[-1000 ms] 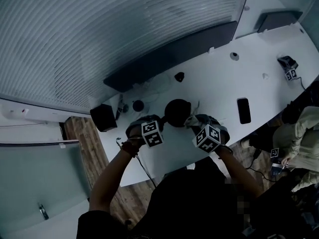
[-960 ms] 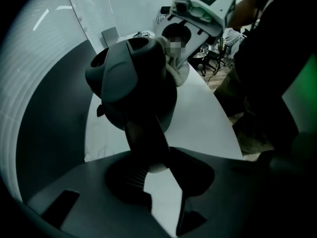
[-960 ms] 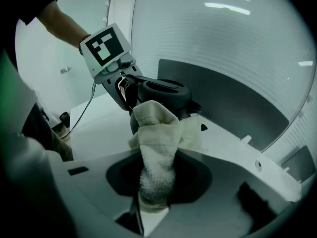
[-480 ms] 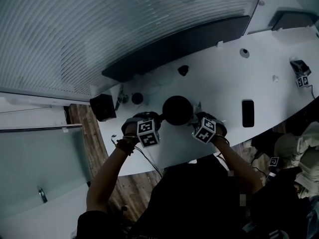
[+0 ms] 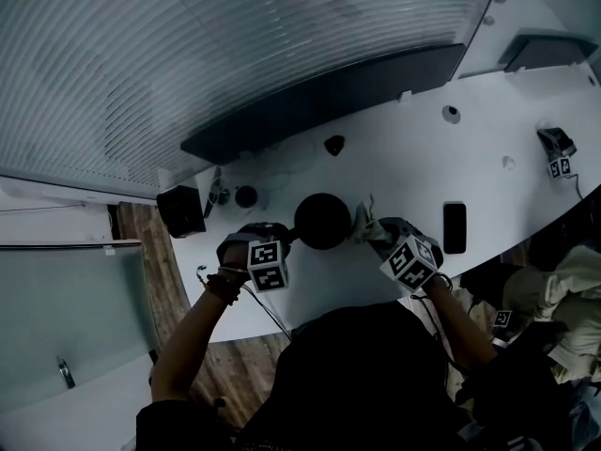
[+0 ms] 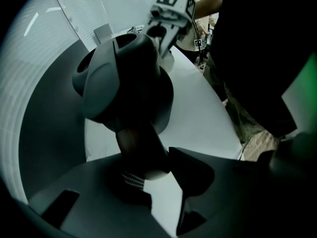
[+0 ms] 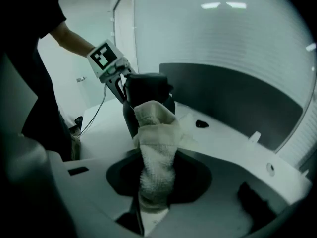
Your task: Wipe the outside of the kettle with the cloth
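My left gripper [image 6: 148, 175] has its fingers clenched on the kettle [image 5: 322, 220] handle to steady it mid bench [image 5: 423, 148]. My right gripper [image 7: 148, 202] has its fingers pinching the cloth [image 7: 156, 143], which is bunched at the kettle's right side, touching I think, ready to wipe.

Dark round kettle [image 5: 322, 220] upright on white table [image 5: 404, 148]; pale terry cloth [image 5: 364, 224] bunched, just beside kettle.
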Available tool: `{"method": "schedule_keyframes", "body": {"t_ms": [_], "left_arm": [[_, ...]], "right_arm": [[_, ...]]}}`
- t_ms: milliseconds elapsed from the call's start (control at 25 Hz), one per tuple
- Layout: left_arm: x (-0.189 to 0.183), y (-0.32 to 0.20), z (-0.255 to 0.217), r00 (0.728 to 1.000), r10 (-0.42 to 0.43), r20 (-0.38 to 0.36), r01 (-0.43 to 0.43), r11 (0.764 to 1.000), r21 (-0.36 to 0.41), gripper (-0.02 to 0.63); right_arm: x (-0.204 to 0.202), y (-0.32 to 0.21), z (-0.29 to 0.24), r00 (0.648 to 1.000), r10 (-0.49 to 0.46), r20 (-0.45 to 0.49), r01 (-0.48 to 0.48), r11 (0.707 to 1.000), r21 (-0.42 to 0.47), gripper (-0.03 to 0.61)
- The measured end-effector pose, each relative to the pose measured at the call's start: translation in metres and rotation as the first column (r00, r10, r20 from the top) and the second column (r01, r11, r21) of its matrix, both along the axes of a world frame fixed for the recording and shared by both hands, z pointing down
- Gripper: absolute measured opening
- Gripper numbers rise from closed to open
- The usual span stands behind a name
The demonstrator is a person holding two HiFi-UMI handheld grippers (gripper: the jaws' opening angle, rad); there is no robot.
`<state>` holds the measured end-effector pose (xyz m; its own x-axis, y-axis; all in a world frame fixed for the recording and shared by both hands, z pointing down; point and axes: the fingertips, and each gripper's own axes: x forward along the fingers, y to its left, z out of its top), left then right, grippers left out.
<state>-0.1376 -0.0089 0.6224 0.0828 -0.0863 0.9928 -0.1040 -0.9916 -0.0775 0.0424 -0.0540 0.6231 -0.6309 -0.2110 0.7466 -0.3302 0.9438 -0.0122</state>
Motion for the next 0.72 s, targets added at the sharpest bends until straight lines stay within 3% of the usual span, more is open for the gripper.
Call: {"method": "schedule_keyframes", "body": {"t_ms": [120,240,320,720], "left_arm": [[0.000,-0.004,0.002,1.000,0.010,-0.009,-0.010,1.000,0.027,0.126],[0.003,-0.004,0.003,1.000,-0.002,-0.014,0.002,0.999,0.041,0.127],[0.003,-0.004,0.004,1.000,-0.016,-0.014,0.017,0.999,0.046,0.127],[0.002,-0.006,0.004,0.999,-0.032,-0.008,0.033,0.998,0.052,0.127]], "right_arm": [[-0.022,-0.006,-0.034,0.992,-0.123,-0.029,0.125,0.988,0.094,0.104],[-0.040,0.000,-0.027,0.956,-0.247,-0.160,0.271,0.951,0.151,0.104],[-0.040,0.000,-0.012,0.931,-0.276,-0.239,0.322,0.930,0.179,0.104],[-0.034,0.014,0.098,0.887,-0.353,-0.297,0.354,0.934,-0.051,0.104]]}}
